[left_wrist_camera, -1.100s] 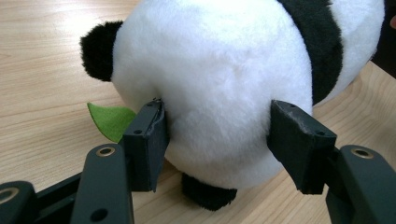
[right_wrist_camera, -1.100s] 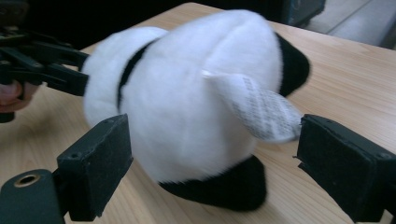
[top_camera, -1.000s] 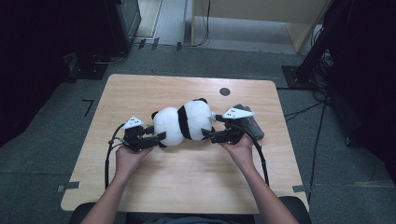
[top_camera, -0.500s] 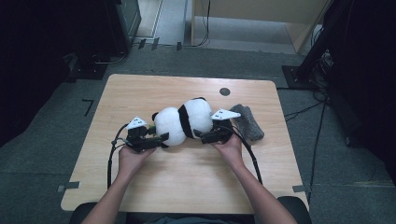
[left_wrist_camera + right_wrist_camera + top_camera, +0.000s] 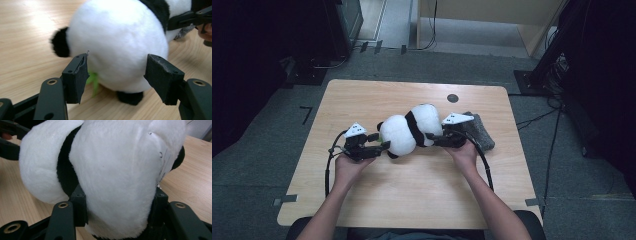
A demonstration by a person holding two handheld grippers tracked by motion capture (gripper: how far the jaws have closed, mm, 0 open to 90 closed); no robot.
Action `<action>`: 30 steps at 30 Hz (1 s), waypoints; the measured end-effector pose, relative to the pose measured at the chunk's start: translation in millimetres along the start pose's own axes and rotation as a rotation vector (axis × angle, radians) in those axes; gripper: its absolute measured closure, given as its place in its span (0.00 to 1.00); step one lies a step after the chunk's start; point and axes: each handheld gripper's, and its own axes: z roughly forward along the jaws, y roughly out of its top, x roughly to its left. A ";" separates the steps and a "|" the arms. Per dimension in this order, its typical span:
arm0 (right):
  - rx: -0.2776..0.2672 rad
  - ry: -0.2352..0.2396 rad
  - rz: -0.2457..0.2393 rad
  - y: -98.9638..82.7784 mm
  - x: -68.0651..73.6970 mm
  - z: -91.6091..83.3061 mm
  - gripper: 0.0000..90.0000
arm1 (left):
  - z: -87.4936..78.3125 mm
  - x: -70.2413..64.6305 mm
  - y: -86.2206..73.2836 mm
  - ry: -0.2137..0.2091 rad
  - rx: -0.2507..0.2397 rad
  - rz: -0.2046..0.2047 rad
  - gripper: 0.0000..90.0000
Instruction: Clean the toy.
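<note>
A black-and-white panda plush (image 5: 409, 131) lies on its side in the middle of the wooden table (image 5: 412, 200). My left gripper (image 5: 382, 146) is at its left end, the head. In the left gripper view the jaws (image 5: 117, 72) stand open, the pads just short of the white head (image 5: 117, 40) without pressing it. A green tuft (image 5: 93, 80) pokes out under the head. My right gripper (image 5: 432, 138) is at the plush's right end. Its jaws have just been closing, and in the right gripper view (image 5: 117, 205) both pads press into the white body (image 5: 112, 175).
A grey felt cloth (image 5: 479, 130) lies just right of the plush, behind my right hand. A small black round spot (image 5: 452, 98) sits near the table's far edge. Dark equipment and cables stand on the floor around the table.
My right gripper moved left from the grey cloth to the plush's body and closed on it. The left gripper stayed at the head.
</note>
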 end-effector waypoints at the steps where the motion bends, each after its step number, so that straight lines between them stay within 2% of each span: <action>1: -0.003 0.005 0.004 0.9 -2.2 -2.2 0.53 | -2.3 2.9 0.6 -0.003 -0.007 -0.007 0.38; 5: -0.005 0.010 -0.025 5.6 -6.3 -12.5 0.53 | -10.6 11.2 3.2 -0.008 -0.031 0.000 0.38; 7: -0.004 0.028 -0.032 8.0 -7.7 -17.8 0.53 | -13.3 14.5 2.9 -0.035 -0.042 0.009 0.38; 10: 0.002 0.076 -0.027 11.3 -11.5 -26.4 0.53 | -15.2 16.0 2.0 -0.035 -0.023 0.058 0.37; 12: 0.002 0.093 -0.035 13.1 -12.3 -33.5 0.53 | -15.3 14.6 1.7 -0.058 -0.024 0.074 0.37; 14: -0.006 0.107 -0.042 14.0 -14.4 -40.3 0.52 | -13.6 10.9 1.9 -0.090 -0.027 0.082 0.37; 16: -0.025 0.124 -0.039 14.1 -18.2 -47.0 0.52 | -10.2 5.4 2.2 -0.108 -0.009 0.117 0.37; 18: -0.041 0.157 -0.045 14.3 -22.2 -51.8 0.52 | -6.3 -0.2 3.2 -0.131 0.010 0.151 0.36; 20: -0.041 0.206 -0.073 14.9 -21.9 -54.3 0.52 | -3.2 -5.0 3.3 -0.167 0.015 0.177 0.33; 22: -0.030 0.229 -0.096 16.2 -20.4 -54.5 0.52 | -1.3 -8.9 1.7 -0.179 0.024 0.216 0.32; 24: -0.029 0.249 -0.108 15.3 -21.2 -55.0 0.52 | 0.0 -10.3 0.6 -0.212 0.026 0.232 0.30; 27: -0.030 0.284 -0.093 13.9 -22.7 -52.6 0.52 | 0.8 -15.5 -0.2 -0.258 0.009 0.254 0.28; 30: -0.031 0.305 -0.087 13.7 -22.5 -47.4 0.50 | 3.6 -22.9 -1.7 -0.282 0.012 0.290 0.20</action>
